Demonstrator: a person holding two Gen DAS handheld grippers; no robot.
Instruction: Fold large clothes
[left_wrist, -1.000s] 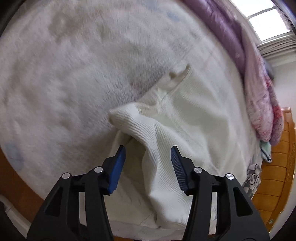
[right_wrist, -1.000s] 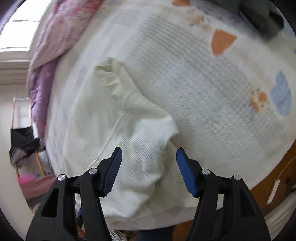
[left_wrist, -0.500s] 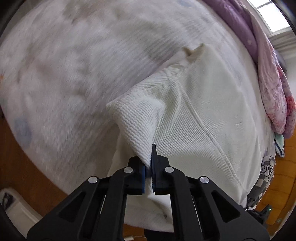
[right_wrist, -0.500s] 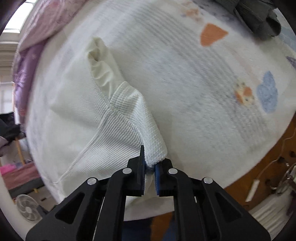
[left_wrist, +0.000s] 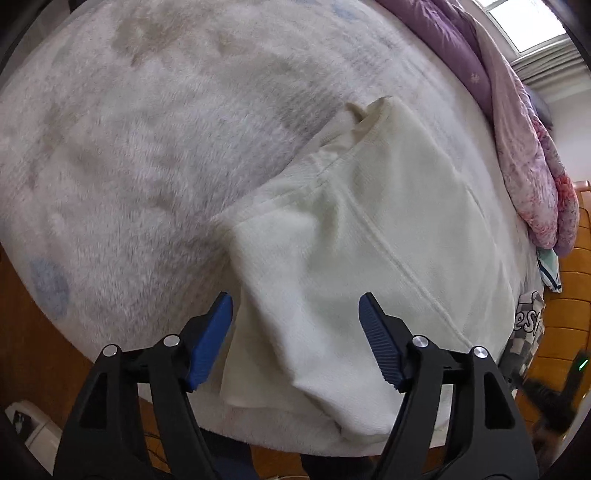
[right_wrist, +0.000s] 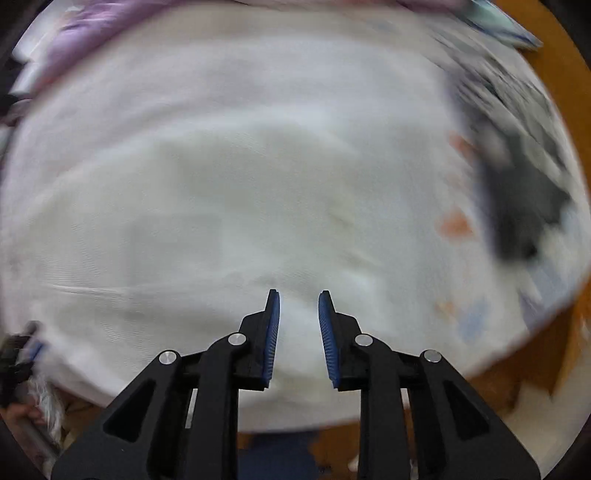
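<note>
The left gripper (left_wrist: 295, 339) stands wide apart above the cream garment (left_wrist: 369, 240) on the bed (left_wrist: 147, 147); the right gripper (right_wrist: 298, 332) is narrowly apart, holding nothing.

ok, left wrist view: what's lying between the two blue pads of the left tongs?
In the left wrist view, the left tongs stand open over the cream garment. Its folded edge lies between the pads, untouched by either one, on the fleece blanket.

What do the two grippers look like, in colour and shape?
The left gripper and the right gripper look alike: black plastic frames with triangular cut-outs and round silver pivot pins. The fingers carry blue ribbed pads. No cables, markings or sleeves show.
</note>
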